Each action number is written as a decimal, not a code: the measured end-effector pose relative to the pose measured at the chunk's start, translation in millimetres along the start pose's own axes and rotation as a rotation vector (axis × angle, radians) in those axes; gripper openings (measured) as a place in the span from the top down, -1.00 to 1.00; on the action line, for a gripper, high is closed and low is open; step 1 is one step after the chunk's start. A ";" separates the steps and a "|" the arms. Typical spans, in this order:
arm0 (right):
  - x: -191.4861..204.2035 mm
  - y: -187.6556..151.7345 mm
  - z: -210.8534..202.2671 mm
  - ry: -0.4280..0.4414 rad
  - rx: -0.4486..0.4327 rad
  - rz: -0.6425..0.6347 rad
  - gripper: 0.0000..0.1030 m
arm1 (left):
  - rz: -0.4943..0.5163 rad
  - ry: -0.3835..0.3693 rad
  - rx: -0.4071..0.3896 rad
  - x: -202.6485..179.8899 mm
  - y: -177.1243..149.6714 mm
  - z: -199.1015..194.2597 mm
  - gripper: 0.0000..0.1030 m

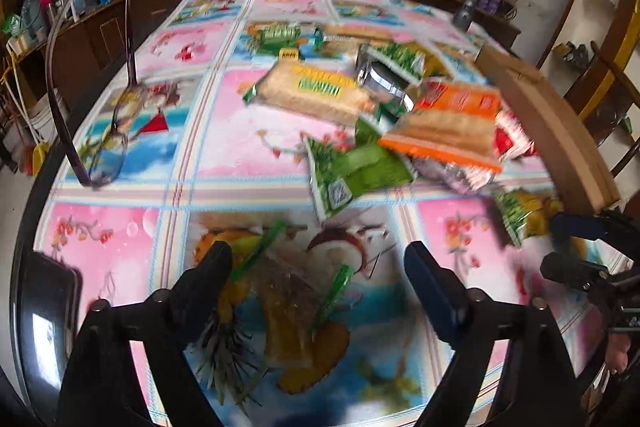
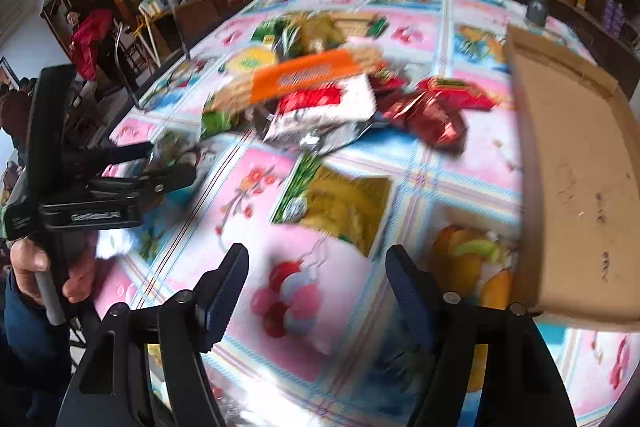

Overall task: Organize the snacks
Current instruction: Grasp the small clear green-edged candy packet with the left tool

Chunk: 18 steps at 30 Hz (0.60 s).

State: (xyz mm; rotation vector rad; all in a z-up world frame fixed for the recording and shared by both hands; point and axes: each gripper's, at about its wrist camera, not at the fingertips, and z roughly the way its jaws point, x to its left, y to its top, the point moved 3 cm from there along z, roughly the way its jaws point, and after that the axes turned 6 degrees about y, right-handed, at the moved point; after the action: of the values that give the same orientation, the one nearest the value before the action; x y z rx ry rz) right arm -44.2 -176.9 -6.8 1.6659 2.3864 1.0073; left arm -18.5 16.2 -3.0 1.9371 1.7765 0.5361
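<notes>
Snack packets (image 1: pixel 384 107) heaped mid-counter (image 1: pixel 224 131), left gripper (image 1: pixel 318 259) jaws apart over clear green-edged wrapper (image 1: pixel 296 283), right gripper (image 2: pixel 316 267) apart, empty, cardboard box (image 2: pixel 576 167) at right edge.

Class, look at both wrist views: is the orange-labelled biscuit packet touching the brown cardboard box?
Apart. The right wrist view shows the orange-labelled biscuit packet in the snack pile, with red wrappers and patterned tablecloth between it and the brown cardboard box.
</notes>
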 end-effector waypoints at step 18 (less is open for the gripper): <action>-0.3 0.8 -16.0 0.113 -0.061 0.014 -0.38 | 0.291 -0.111 -0.020 -38.4 38.7 28.2 -0.49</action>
State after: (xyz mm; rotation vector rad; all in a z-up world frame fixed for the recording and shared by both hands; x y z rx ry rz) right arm -49.9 -184.5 6.1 1.6491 2.3883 1.1950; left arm 25.7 -26.5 -3.2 2.1814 1.4253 0.5278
